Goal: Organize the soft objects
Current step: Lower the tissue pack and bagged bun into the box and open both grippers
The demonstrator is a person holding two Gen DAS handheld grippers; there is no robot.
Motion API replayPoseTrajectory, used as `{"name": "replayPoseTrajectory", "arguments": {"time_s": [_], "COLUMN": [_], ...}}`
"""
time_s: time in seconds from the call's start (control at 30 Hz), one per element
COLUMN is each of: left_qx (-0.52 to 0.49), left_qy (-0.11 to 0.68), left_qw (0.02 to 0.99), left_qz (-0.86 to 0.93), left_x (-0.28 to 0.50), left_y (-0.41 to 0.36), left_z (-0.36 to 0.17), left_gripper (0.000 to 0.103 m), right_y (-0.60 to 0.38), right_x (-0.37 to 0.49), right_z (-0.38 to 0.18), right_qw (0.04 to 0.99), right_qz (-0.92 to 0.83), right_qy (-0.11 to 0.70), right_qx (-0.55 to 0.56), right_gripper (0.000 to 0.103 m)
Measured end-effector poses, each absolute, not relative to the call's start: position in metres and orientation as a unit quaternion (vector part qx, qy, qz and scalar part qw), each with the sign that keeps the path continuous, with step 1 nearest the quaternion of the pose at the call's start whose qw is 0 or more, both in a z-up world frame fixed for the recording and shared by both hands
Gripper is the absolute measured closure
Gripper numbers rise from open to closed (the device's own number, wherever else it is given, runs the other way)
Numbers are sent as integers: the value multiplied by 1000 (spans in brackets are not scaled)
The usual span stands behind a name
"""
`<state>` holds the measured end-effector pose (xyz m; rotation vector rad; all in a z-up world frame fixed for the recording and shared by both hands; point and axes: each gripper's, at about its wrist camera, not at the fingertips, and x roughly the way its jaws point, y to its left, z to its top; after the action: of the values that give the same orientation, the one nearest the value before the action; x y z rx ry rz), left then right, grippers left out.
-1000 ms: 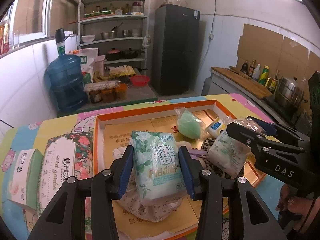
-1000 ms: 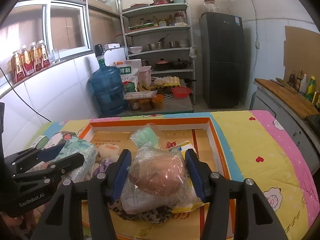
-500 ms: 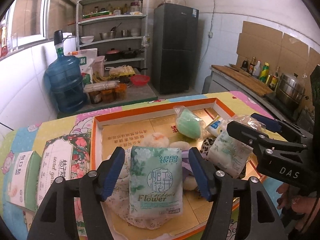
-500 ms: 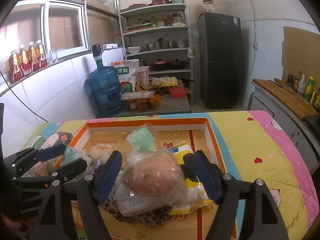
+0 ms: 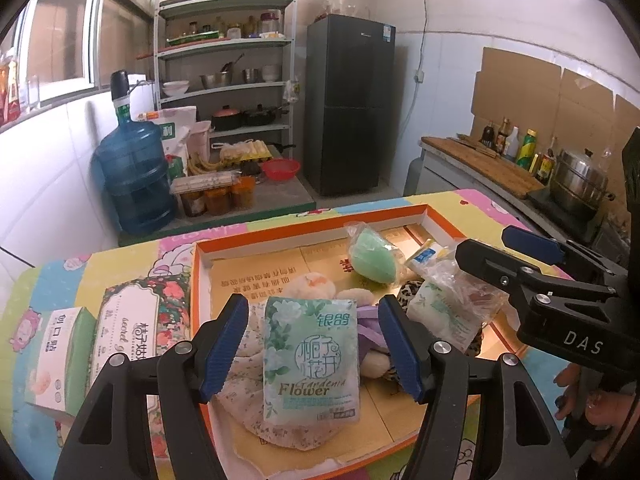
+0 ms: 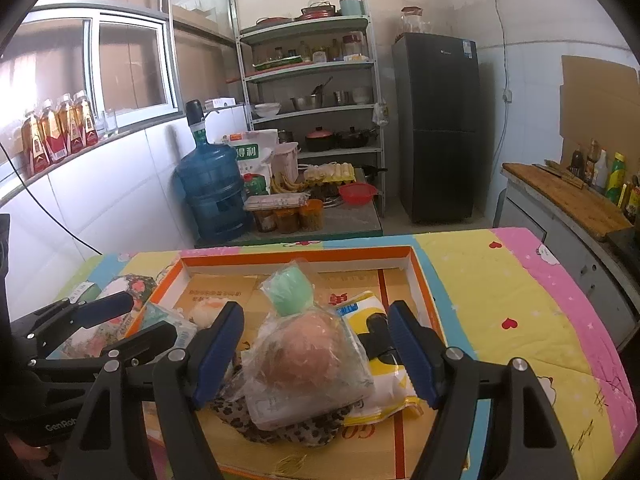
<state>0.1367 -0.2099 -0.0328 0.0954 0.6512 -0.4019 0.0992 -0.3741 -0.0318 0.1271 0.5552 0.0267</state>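
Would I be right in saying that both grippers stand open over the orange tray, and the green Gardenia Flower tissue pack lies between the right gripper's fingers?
Not quite: the tissue pack lies between the left gripper's fingers, as the left wrist view shows. The right gripper stands around a bagged pinkish soft item. Both are open over the orange tray.

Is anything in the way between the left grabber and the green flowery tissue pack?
Nothing visible. The green flowery tissue pack lies in the orange tray, between the open left gripper's jaws, which have just opened.
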Motion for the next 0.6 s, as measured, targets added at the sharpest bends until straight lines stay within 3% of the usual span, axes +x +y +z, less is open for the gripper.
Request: {"name": "replayPoseTrajectory", "arguments": {"time_s": [0.6], "left_qx": [40], "left_qy": [293], "left_qw": [937], "left_qz": [-187], "left_x": [109], "left_y": [-181], "left_z": [-9], "left_gripper": [34], "right_y": [-350], "right_x": [76], "right_z": [-11], "right_qw": [965], "right_qz": [20], "right_qy": [256], "right_qx": [52], "right_gripper": [29]}}
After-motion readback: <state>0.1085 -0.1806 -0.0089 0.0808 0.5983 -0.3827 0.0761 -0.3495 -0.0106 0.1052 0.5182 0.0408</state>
